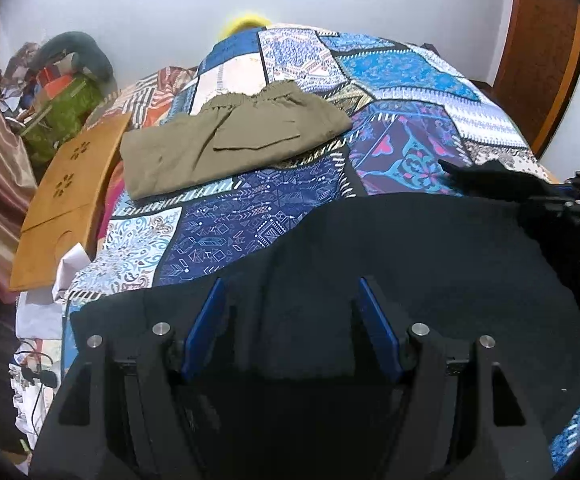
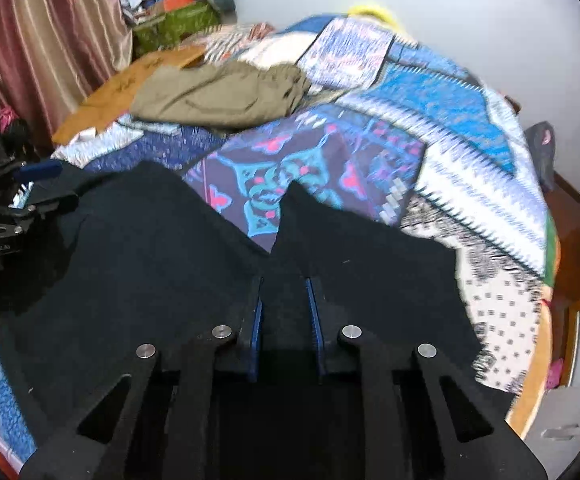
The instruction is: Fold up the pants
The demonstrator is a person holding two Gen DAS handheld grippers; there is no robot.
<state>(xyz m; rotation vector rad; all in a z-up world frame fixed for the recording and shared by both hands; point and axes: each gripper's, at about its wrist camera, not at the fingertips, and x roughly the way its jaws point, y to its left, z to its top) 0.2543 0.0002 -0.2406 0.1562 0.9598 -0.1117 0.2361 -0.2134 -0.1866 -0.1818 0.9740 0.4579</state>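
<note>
Mid-fold, judging by the layout: black pants (image 2: pixel 138 264) spread across the near half of the quilt (image 1: pixel 402 64), filling the lower part of both wrist views from 4 to 8 o'clock

Right gripper (image 2: pixel 286 300) narrowed, blue pads close together with dark cloth between them, so apparently pinching a fold of the pants; actual contact hard to confirm, black on black. Cloth rising to a peak just beyond its tips at 12 o'clock, a sign of fabric being lifted

Left gripper (image 1: pixel 292 304) set wide, pads well apart, cloth lying between them but not clamped; holding nothing. Seen from the right wrist at 9 o'clock, over the left edge of the pants

Olive pants (image 1: pixel 226 140), already folded, lying at 11 o'clock on the far part of the quilt, beside a wooden board (image 1: pixel 66 196); well apart from the black pair

Likely step: gathering one edge for carrying over. Next move calls for closing the left gripper on its edge, then lifting both sides level and laying the held edge over the rest, keeping layers aligned and wrinkle-free
</note>
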